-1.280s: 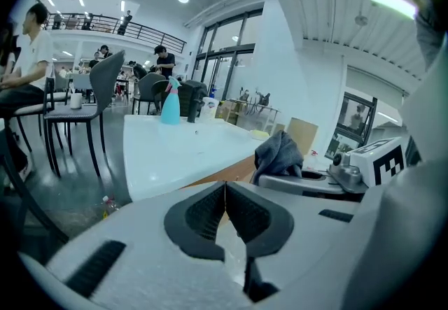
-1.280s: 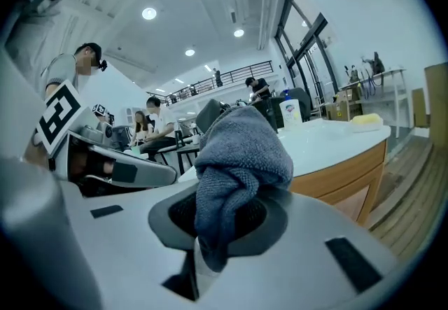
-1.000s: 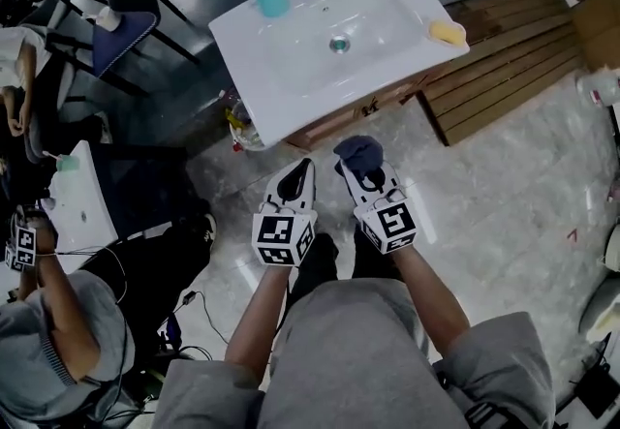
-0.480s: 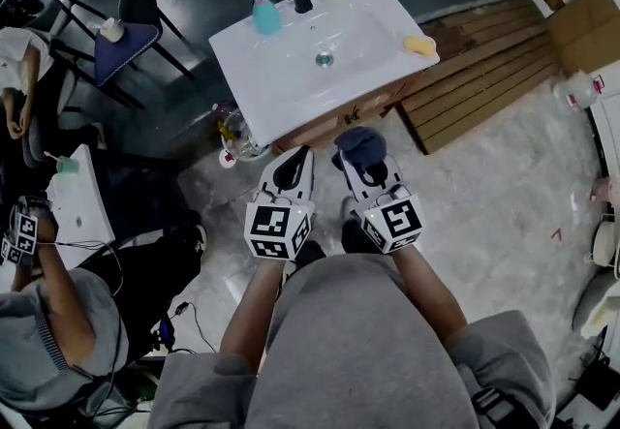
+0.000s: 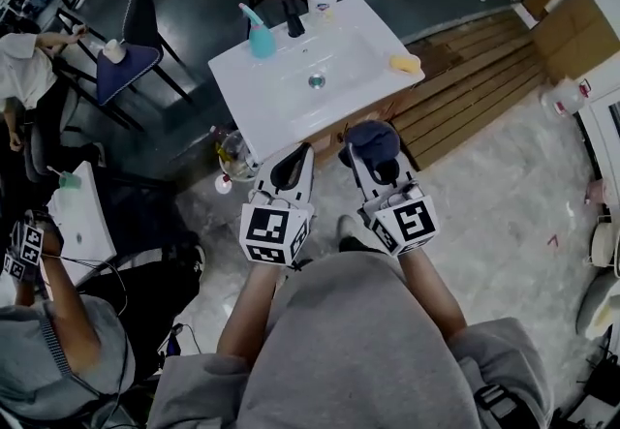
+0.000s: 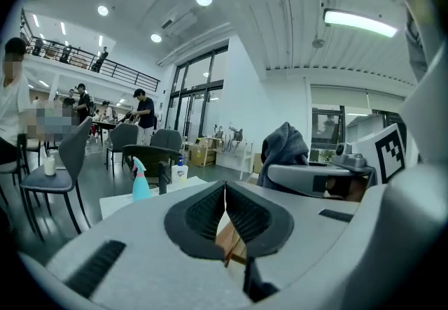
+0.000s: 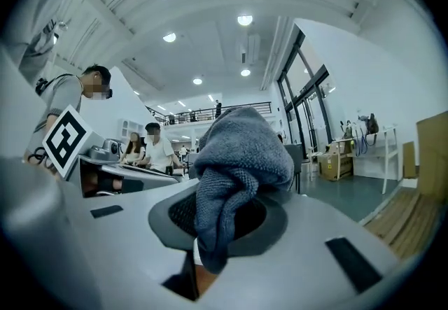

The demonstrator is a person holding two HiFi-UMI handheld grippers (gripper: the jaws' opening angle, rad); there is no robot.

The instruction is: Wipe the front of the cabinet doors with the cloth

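Head view: right gripper (image 5: 380, 168) clamps cloth (image 5: 372, 143) before the cabinet (image 5: 358, 119).

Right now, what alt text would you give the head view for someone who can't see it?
Seen from above, a person's right gripper clamps a blue-grey cloth in front of a wooden cabinet under a white sink. The left gripper beside it is shut and empty. A teal spray bottle and a pump bottle stand on the sink's rim.
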